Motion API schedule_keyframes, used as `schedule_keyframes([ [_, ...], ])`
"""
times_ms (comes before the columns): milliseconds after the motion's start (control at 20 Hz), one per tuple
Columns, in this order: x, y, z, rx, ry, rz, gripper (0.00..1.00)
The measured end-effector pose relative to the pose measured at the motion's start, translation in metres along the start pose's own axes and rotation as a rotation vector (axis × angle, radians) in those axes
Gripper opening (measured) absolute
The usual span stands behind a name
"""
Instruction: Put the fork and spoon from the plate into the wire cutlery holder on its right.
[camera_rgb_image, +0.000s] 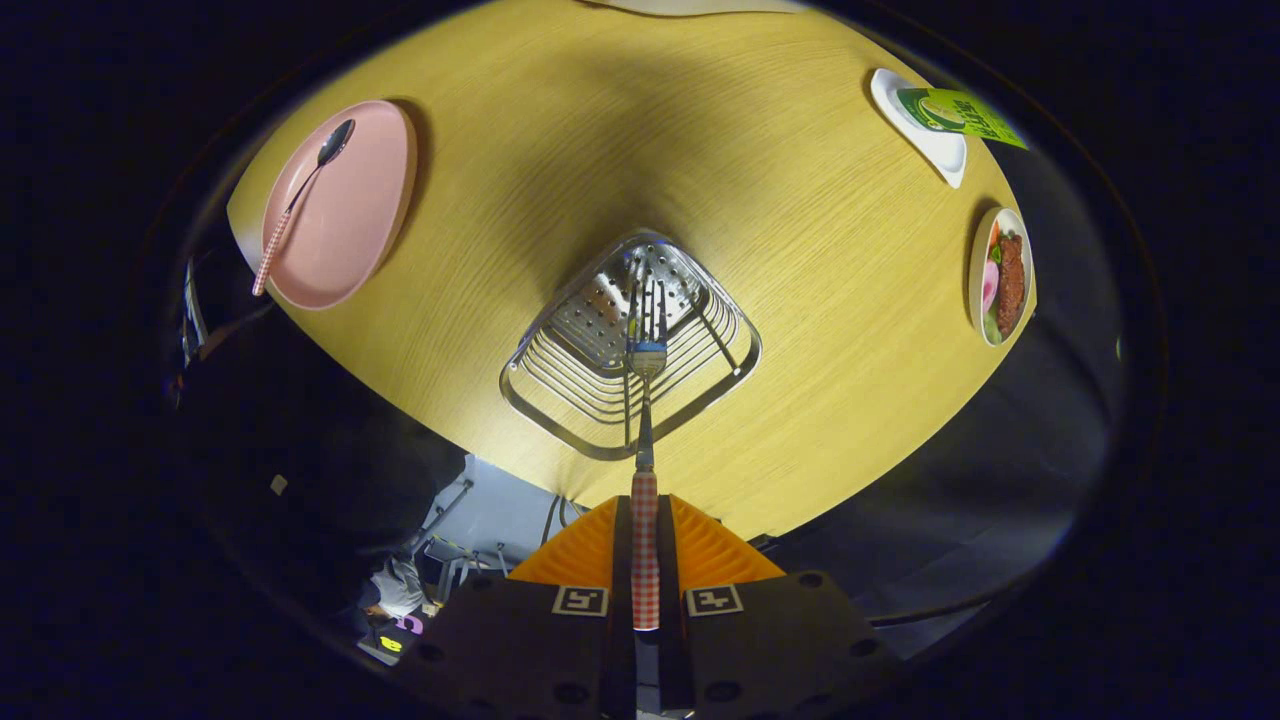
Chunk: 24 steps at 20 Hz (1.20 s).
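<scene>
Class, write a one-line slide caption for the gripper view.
Gripper shut on fork, its tines over the wire cutlery holder; spoon remains on pink plate.

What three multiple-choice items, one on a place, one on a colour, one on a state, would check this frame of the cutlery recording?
1. Where is the spoon?
A. On the plate
B. In the wire cutlery holder
C. Between the gripper's fingers

2. What colour is the plate?
A. Blue
B. Pink
C. Black

3. What is the gripper doing?
A. Open above the plate
B. Open, holding nothing
C. Shut on the fork

Answers:
1 A: the spoon lies across the plate, well off to the side of the fingers.
2 B: the plate's bare surface is plainly pink.
3 C: both fingers press on the checked handle of the fork, whose tines point into the wire cutlery holder just ahead on the table.
</scene>
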<state>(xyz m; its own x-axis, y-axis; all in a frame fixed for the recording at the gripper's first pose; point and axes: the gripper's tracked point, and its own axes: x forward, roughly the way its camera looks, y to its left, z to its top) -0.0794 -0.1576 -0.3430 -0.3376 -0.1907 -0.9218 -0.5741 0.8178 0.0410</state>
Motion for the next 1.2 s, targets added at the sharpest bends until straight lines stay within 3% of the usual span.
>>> schedule_keyframes([
  [300,-0.002,-0.003,0.013,0.048,-0.081,0.009,0.17],
  [800,-0.047,-0.012,0.000,0.142,-0.366,0.016,0.19],
  [1000,-0.086,0.031,0.026,0.200,-0.570,0.130,0.21],
  [1200,-0.112,0.114,0.066,0.227,-0.720,0.294,0.20],
])
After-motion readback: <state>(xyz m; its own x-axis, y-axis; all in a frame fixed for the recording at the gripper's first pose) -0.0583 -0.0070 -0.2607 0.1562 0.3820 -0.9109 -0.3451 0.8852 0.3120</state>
